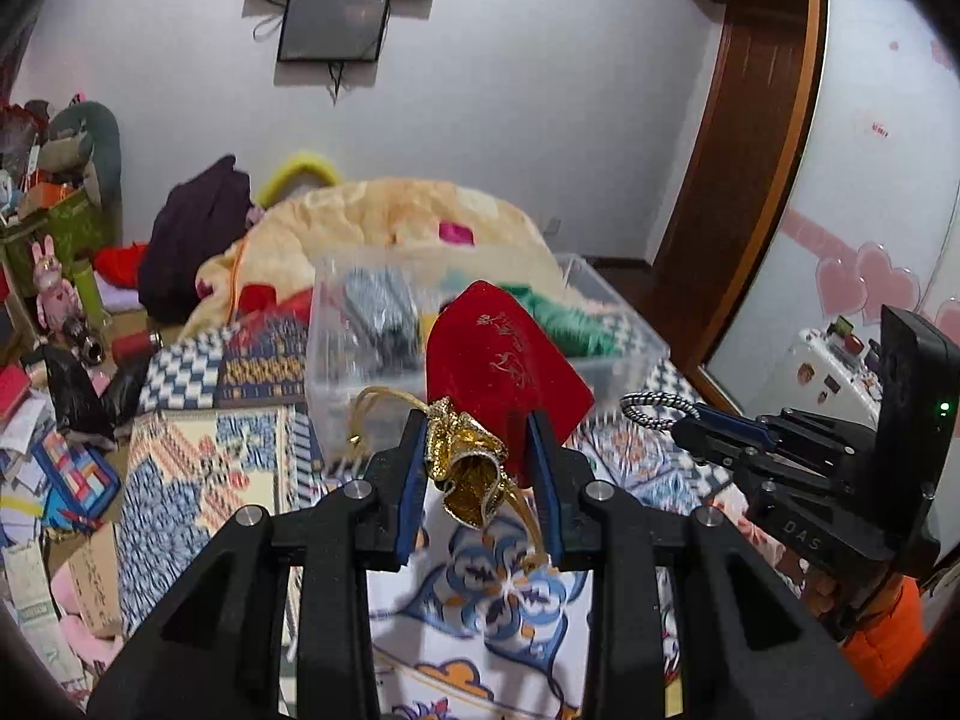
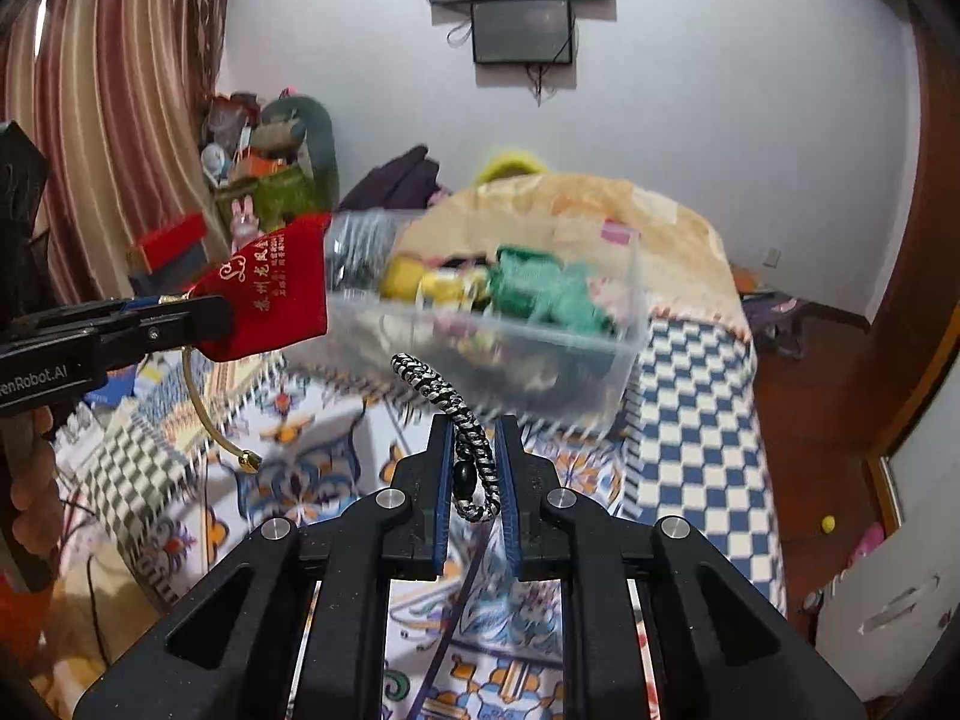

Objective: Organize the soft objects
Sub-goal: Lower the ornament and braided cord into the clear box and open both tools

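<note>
1. The left gripper [image 1: 474, 450] is clenched on a red pouch [image 1: 507, 354] at its gathered gold neck, where the lining bunches between the jaws; the red body sticks up and forward, lifted off the bed.
2. From the right wrist camera the same pouch [image 2: 270, 294] juts out of the left gripper [image 2: 204, 315] at the left edge, gold lettering on its face and a gold cord [image 2: 207, 414] with a bead end dangling below.
3. The right gripper [image 2: 471, 450] is clamped on a black-and-white braided cord [image 2: 441, 390], which loops up and forward out of the jaws; a dark bead sits on it between the fingers.
4. In the left wrist view the right gripper [image 1: 690, 426] shows at the right, with the braided cord [image 1: 654, 408] curling out of its tip.
5. A clear bin [image 2: 600, 354] stands on the bed just ahead of both grippers, already holding soft things: a green item [image 2: 540, 288], yellow pieces [image 2: 420, 282] and others (too blurred to name).
6. The bin [image 1: 342, 372] lies right behind the pouch in the left view.
7. The bedspread [image 2: 690, 420] is patterned in blue, orange and white, with a blue check strip on the right and a yellow quilt [image 1: 408, 216] heaped behind the bin
</note>
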A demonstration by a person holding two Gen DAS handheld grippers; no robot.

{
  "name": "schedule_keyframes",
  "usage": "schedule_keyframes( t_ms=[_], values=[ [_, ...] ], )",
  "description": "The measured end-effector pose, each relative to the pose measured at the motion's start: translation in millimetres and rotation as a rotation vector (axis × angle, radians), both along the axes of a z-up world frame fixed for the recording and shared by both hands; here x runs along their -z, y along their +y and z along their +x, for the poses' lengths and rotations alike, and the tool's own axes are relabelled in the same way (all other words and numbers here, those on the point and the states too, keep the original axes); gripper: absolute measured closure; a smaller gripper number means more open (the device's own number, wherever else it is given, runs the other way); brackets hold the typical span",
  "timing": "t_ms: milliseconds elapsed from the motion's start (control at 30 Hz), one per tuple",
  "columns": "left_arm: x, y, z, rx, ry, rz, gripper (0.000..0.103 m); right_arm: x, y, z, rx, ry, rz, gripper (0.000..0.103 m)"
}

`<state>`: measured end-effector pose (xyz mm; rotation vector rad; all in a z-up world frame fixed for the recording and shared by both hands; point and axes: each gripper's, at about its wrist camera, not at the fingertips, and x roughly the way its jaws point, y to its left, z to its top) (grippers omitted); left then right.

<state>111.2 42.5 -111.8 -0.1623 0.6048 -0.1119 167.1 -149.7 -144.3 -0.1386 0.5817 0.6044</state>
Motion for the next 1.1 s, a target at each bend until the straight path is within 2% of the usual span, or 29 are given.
schedule_keyframes(
  t_ms=[300, 467, 667, 800, 1100],
  values=[
    [-30.3, 1.6, 28.9, -0.020, -0.091, 0.006, 0.071, -34.5, 4.7, 22.5, 0.023, -0.093, 0.060, 0.090],
    [-36.6, 1.6, 54.3, -0.036, -0.102, 0.015, 0.071, -43.7, 9.5, 40.6, 0.032, -0.091, 0.120, 0.090],
    [-24.3, 4.2, 86.4, -0.075, -0.067, 0.037, 0.071, -40.7, 19.7, 59.3, 0.053, -0.068, 0.136, 0.090],
    [-8.1, 11.6, 105.8, -0.103, -0.023, 0.016, 0.071, -34.9, 26.4, 72.9, 0.066, -0.043, 0.131, 0.090],
    [22.6, 14.1, 134.2, -0.116, 0.068, 0.001, 0.071, -7.1, 38.7, 105.7, 0.071, 0.081, 0.104, 0.090]
  ],
)
